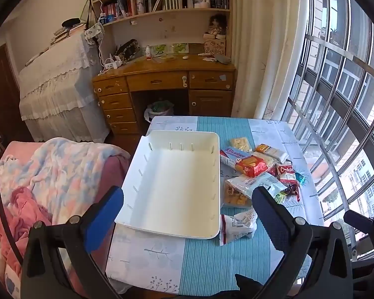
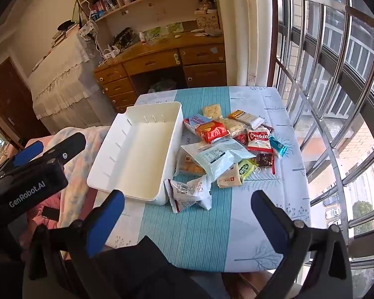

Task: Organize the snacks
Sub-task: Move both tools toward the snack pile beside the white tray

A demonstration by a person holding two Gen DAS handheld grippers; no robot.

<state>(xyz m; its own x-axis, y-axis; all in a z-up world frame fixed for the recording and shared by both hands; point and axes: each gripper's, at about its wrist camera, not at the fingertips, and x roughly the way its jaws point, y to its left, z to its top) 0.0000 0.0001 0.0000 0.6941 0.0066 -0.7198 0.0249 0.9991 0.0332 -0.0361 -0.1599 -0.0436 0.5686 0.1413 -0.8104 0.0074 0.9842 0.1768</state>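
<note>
Currently pre-grasp: left gripper (image 1: 187,204) and right gripper (image 2: 187,206) both hovering over bench (image 2: 187,224), jaws wide apart, nothing held. Snacks (image 2: 224,147) piled loose beside empty white bin (image 2: 139,147), touching its right wall, likely staged for short transfers.

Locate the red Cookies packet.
In the right wrist view, the red Cookies packet lies at the snack pile's window side, beside a blue foil candy, right of the white bin.
</note>
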